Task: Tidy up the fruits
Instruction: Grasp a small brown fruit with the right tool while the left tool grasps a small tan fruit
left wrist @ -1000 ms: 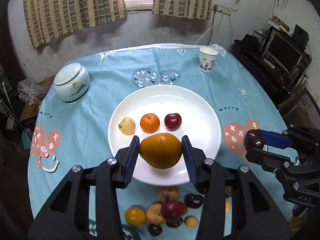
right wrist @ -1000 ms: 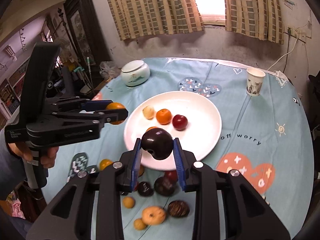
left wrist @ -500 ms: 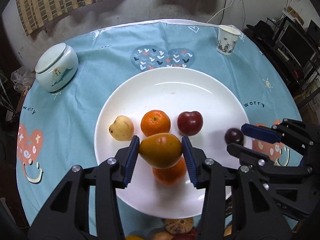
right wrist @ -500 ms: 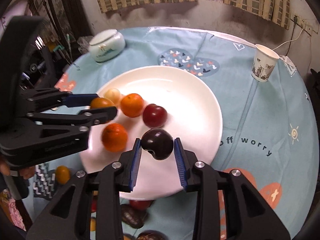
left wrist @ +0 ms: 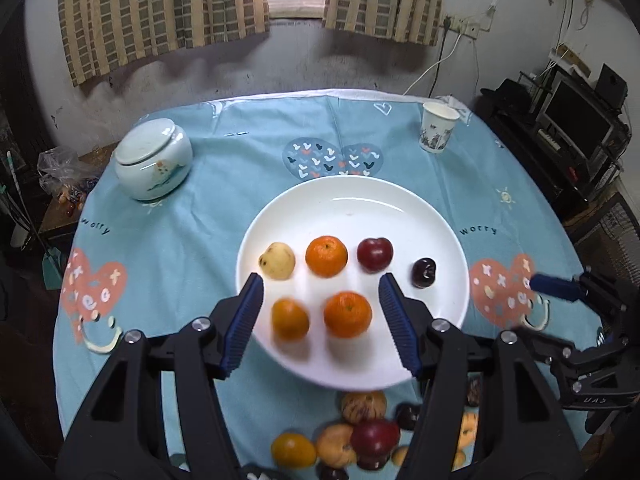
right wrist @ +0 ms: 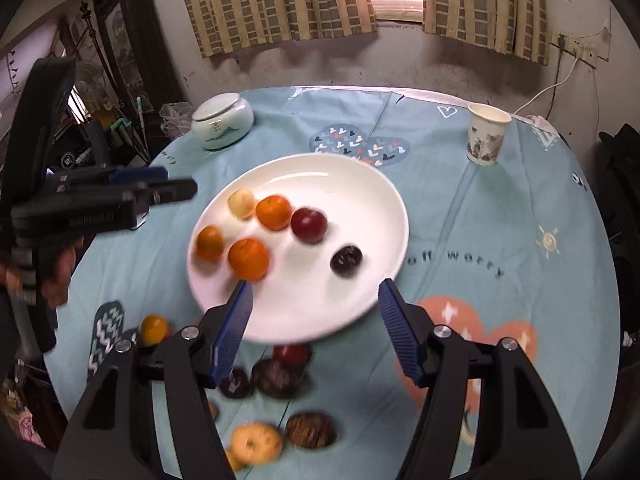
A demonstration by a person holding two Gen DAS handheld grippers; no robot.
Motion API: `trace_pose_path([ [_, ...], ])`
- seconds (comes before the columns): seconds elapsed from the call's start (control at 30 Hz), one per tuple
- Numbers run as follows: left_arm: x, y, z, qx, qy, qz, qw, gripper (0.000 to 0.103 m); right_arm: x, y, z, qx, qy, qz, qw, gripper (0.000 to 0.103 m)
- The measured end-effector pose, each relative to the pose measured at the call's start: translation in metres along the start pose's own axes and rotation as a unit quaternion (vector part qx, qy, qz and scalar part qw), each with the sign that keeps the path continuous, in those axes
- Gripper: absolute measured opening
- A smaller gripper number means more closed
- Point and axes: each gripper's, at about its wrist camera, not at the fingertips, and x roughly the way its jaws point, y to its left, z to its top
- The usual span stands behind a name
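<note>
The left claw [left wrist: 320,320] points steeply down over the near half of the plate [left wrist: 400,216], its jaws spreading with nothing pinched; an orange fruit [left wrist: 290,318] and a mandarin [left wrist: 347,314] lie on the plate in the gap between its pads, untouched; beyond them, toward 12 o'clock, sit a yellow fruit [left wrist: 277,260], another mandarin [left wrist: 326,255] and a red plum [left wrist: 375,254] in a row, with a dark plum [left wrist: 424,273] at 3 o'clock of that row. The right claw [right wrist: 314,328] also tilts steeply down at the plate's near rim, jaws spreading and empty; the dark plum lies just ahead of it at about 1 o'clock. In the right wrist view a hand [right wrist: 56,276] at 9 o'clock grips the left claw's handle. More fruit [left wrist: 360,436] lies loose on the tabletop [left wrist: 200,240] at 6 o'clock of the plate; a lidded jar [left wrist: 153,164] stands at 10 o'clock and a paper cup [left wrist: 438,133] at 1 o'clock.
</note>
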Motion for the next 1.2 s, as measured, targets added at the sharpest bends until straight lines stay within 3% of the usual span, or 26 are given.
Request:
trace_pose_path([
  [0.1,-0.024,0.006,-0.025,-0.007,-0.005,-0.008,0.9999,0.066,-0.013,0.017,-0.046,-0.013,0.016,-0.001,1.0,0.066],
  [0.23,-0.042,0.013,-0.064,-0.017,0.01,-0.021,0.9996,0.067,-0.008,0.044,-0.104,-0.019,0.071,0.011,0.997,0.066],
  [0.3,-0.044,0.015,-0.082,-0.023,0.025,-0.028,0.999,0.067,0.002,0.053,-0.123,-0.012,0.098,0.02,0.995,0.06],
  [0.33,-0.044,0.015,-0.09,-0.026,0.032,-0.03,0.9987,0.067,0.008,0.056,-0.129,-0.007,0.111,0.022,0.994,0.051],
  [0.63,-0.054,0.001,-0.138,-0.002,0.07,-0.045,0.9965,0.067,0.039,0.061,-0.127,0.038,0.117,0.021,0.992,0.048],
  [0.7,-0.053,-0.004,-0.144,0.003,0.078,-0.049,0.9957,0.067,0.045,0.063,-0.127,0.036,0.117,0.021,0.992,0.043],
  [0.77,-0.05,-0.01,-0.152,0.005,0.087,-0.056,0.9946,0.067,0.043,0.064,-0.127,0.029,0.113,0.012,0.993,0.029],
  [0.8,-0.048,-0.013,-0.155,0.004,0.092,-0.059,0.994,0.067,0.041,0.061,-0.127,0.034,0.112,0.019,0.993,0.027],
  [1.03,-0.02,-0.05,-0.165,-0.023,0.129,-0.073,0.9887,0.066,0.01,0.041,-0.137,0.054,0.098,0.029,0.993,0.027],
  [1.2,0.008,-0.065,-0.163,-0.061,0.155,-0.049,0.9848,0.046,-0.002,0.027,-0.146,0.065,0.098,0.031,0.993,0.027],
])
